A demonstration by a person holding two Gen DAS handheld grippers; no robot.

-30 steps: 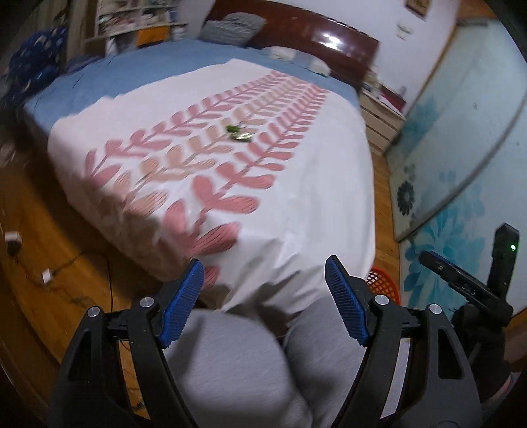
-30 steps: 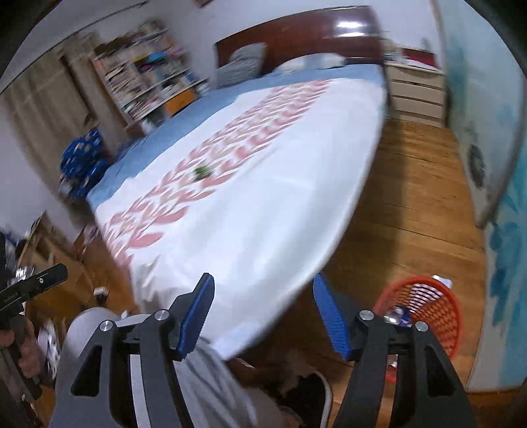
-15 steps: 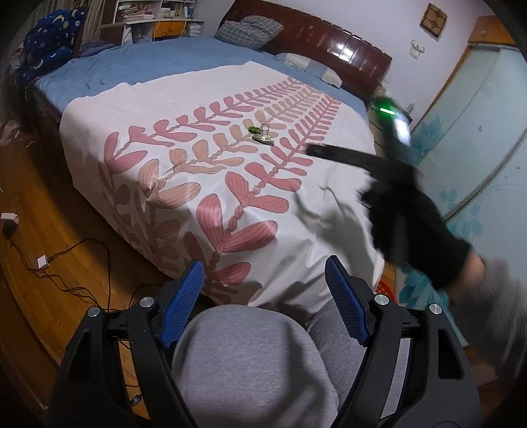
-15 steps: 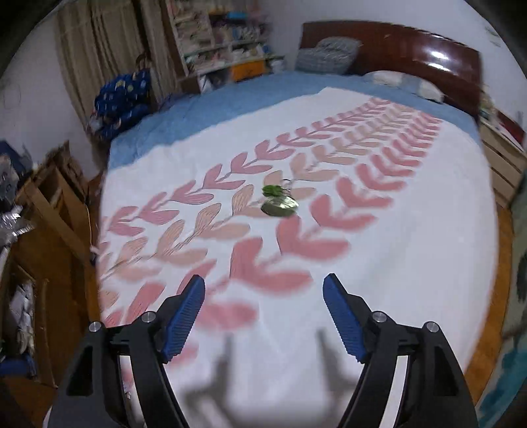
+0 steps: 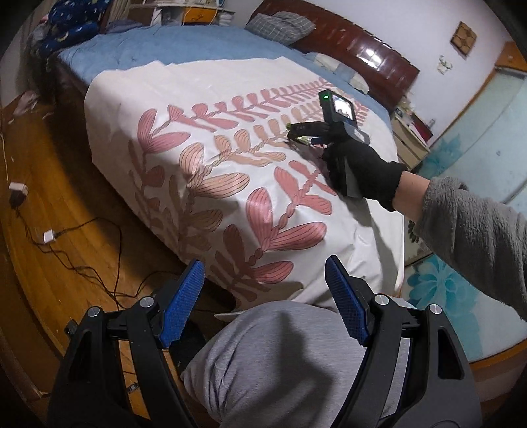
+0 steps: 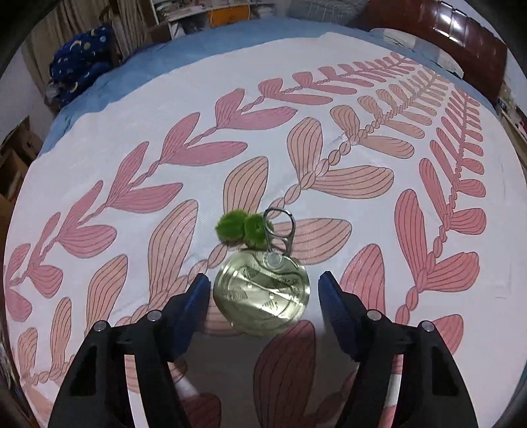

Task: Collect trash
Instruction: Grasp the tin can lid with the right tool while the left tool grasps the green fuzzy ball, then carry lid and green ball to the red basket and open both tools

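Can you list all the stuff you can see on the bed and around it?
can lid: one, shiny metal with pull ring, on the bedspread between the right jaws, untouched
fuzzy ball: one clump, green, just behind the lid
bedspread: one, white with pink leaves, over the bed
blue sheet: one, far side of the bed
headboard: one, dark red wood
cables: black, with white plugs, on the wooden floor
left gripper: black, blue pads, open
right gripper: same, open, jaws just closing

A home bedroom: a bed (image 5: 230, 171) with wooden headboard (image 5: 359, 52), pillows (image 5: 280, 24), bookshelves (image 6: 210, 13) and wooden floor (image 5: 49, 184).
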